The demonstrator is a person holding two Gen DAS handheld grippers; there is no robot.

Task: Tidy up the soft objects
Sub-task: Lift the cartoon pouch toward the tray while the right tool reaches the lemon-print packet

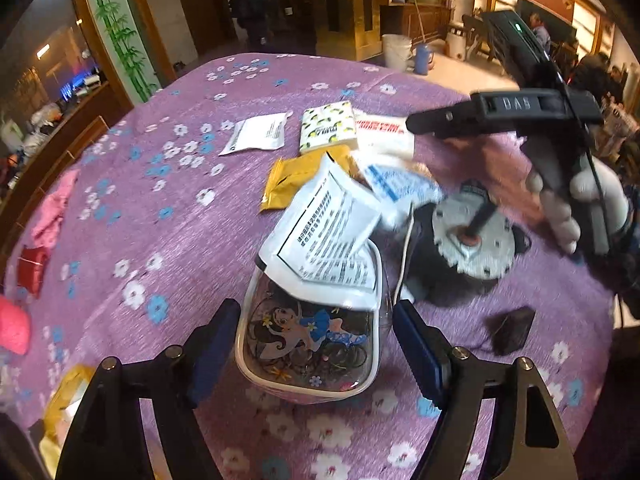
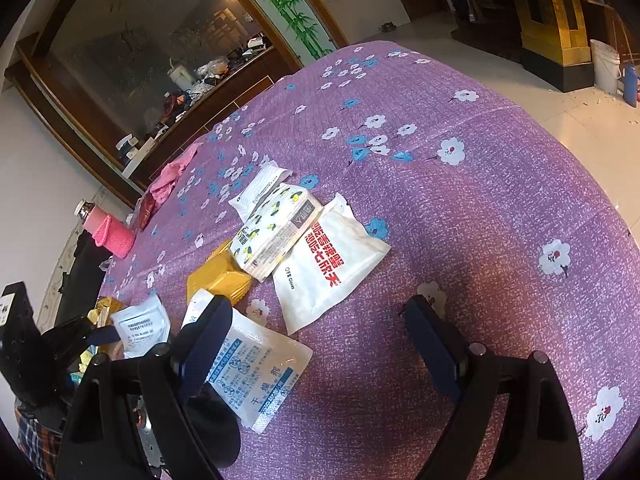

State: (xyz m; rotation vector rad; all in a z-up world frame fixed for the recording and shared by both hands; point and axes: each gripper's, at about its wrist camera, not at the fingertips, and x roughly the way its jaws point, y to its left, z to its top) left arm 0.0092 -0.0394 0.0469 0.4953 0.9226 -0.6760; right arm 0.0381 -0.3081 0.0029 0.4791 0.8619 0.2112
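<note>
— On the purple flowered tablecloth (image 2: 460, 216), what lies where?

— Near the middle, a loose cluster of soft packets. The lemon-print tissue pack (image 2: 276, 230) lies partly over a white sachet with red lettering (image 2: 332, 272); a yellow packet (image 2: 218, 276) touches the tissue pack's lower corner, and a white striped pouch (image 2: 262, 184) peeks out behind it.

— And the left gripper (image 1: 316, 344)?

— Spread wide, its blue-padded fingers (image 1: 416, 352) on either side of a clear plastic box (image 1: 308, 344) with a cartoon girl printed on it (whether the pads touch the walls I cannot tell). A white sachet with black print (image 1: 332, 240) sticks up tilted out of the box's far end, half in, half out.

— The right gripper (image 2: 316, 344)?

— Also spread, holding nothing. Its left finger overlaps the edge of a desiccant sachet with blue print (image 2: 256, 376) lying flat on the cloth; the right finger is over bare cloth. From the left wrist view the tool is seen from the side, held in a white-gloved hand (image 1: 568, 208), blurred.

— Anything else around?

— A dark round base with a grey toothed disc (image 1: 472, 240) just right of the box, and a small dark pad (image 1: 512, 330) nearer. Far to the left edge, a pink cloth (image 2: 174, 174), a red pouch (image 1: 32, 266) and a pink knitted piece (image 2: 116, 236) wrapped round a bottle.
</note>
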